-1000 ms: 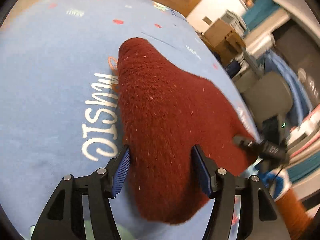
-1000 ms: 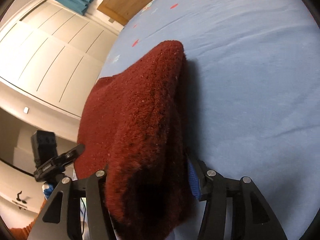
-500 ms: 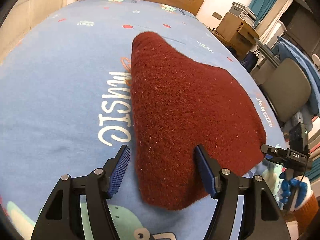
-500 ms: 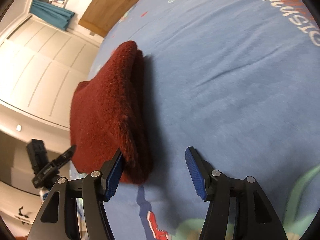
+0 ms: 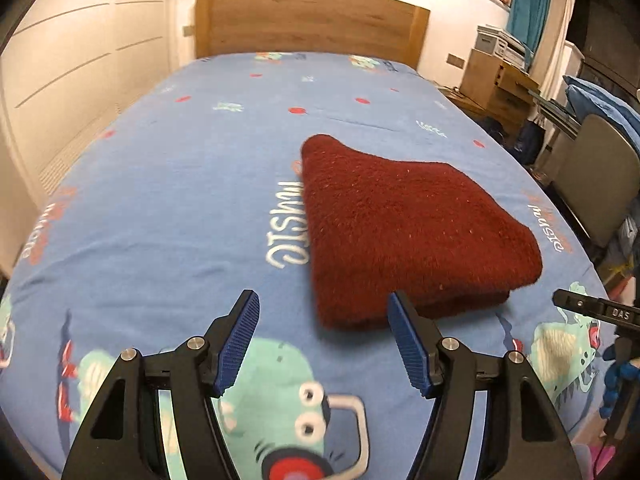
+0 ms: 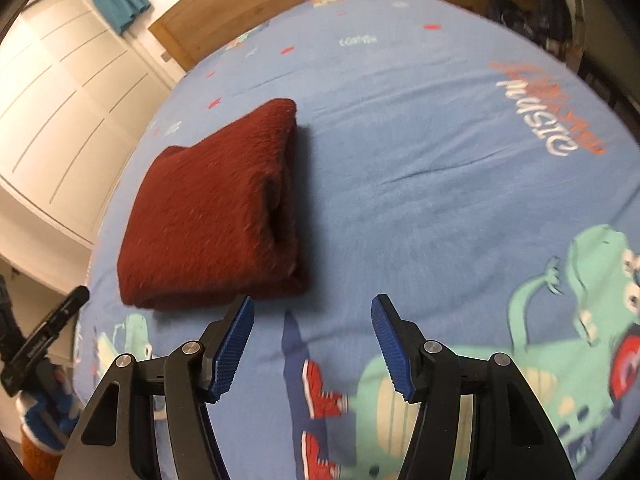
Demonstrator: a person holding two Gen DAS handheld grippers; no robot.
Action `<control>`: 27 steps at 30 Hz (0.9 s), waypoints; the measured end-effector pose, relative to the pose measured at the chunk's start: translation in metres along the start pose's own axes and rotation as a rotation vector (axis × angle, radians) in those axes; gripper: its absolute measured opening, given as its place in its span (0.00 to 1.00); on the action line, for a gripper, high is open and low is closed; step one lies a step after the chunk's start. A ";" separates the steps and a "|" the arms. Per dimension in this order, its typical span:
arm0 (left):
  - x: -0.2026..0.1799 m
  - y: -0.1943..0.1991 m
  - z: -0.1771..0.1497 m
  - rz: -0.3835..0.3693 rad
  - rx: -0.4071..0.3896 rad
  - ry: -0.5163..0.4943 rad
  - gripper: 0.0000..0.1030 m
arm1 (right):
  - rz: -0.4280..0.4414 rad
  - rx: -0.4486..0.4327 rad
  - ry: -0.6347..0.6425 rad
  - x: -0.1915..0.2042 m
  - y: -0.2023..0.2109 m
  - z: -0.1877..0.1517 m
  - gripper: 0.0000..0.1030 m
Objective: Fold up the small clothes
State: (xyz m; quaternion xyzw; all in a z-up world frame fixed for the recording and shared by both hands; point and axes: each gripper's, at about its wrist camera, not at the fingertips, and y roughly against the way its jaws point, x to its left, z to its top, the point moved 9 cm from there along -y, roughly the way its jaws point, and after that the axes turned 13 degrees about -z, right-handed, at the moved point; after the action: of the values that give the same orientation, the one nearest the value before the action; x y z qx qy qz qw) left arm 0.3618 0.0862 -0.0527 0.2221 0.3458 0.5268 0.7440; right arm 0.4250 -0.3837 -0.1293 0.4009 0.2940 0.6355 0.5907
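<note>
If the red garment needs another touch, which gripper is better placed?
Left, marginally. The left gripper is open with the garment just ahead of its right finger. The right gripper, also open, has it further off to its left.

Home bedroom: bed [image 5: 200, 168] with cartoon sheet, wooden headboard [image 5: 308, 20], white wardrobe doors [image 5: 72, 72].

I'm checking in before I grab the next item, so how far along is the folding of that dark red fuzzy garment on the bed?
Done, it seems: the dark red fuzzy garment lies folded in a compact layered rectangle on the blue cartoon-print bedsheet. In hand: nothing. The left gripper and the right gripper both have open, empty jaws, clear of the fabric. Left: no other clothes show in either view.
</note>
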 end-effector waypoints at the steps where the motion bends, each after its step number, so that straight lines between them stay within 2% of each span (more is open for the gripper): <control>1: 0.001 0.005 -0.003 0.008 -0.006 0.003 0.62 | -0.008 -0.008 0.004 0.002 0.004 -0.002 0.61; 8: -0.007 0.044 -0.028 0.074 -0.037 -0.004 0.64 | -0.077 -0.081 0.041 0.009 0.046 -0.038 0.62; 9: -0.008 0.049 -0.031 0.078 -0.041 -0.007 0.66 | -0.085 -0.091 0.042 0.010 0.052 -0.043 0.62; 10: -0.010 0.055 -0.033 0.083 -0.047 -0.011 0.72 | -0.092 -0.101 0.043 0.011 0.057 -0.048 0.62; 12: -0.012 0.066 -0.037 0.097 -0.067 -0.019 0.82 | -0.104 -0.118 0.041 0.011 0.070 -0.061 0.65; 15: -0.018 0.079 -0.044 0.113 -0.089 -0.040 0.84 | -0.131 -0.143 0.038 0.012 0.083 -0.075 0.69; 18: -0.024 0.091 -0.051 0.118 -0.106 -0.058 0.93 | -0.148 -0.162 0.047 0.015 0.095 -0.087 0.75; 22: -0.030 0.100 -0.059 0.131 -0.123 -0.068 0.98 | -0.170 -0.192 0.066 0.020 0.110 -0.098 0.78; 25: -0.034 0.103 -0.065 0.132 -0.125 -0.070 0.99 | -0.189 -0.211 0.076 0.021 0.118 -0.103 0.80; 27: -0.036 0.104 -0.068 0.131 -0.125 -0.074 0.99 | -0.203 -0.226 0.077 0.021 0.124 -0.106 0.85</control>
State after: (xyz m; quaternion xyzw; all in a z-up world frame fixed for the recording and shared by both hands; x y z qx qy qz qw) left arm 0.2380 0.0859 -0.0156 0.2164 0.2694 0.5863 0.7327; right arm 0.2710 -0.3683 -0.0741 0.2753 0.2820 0.6167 0.6814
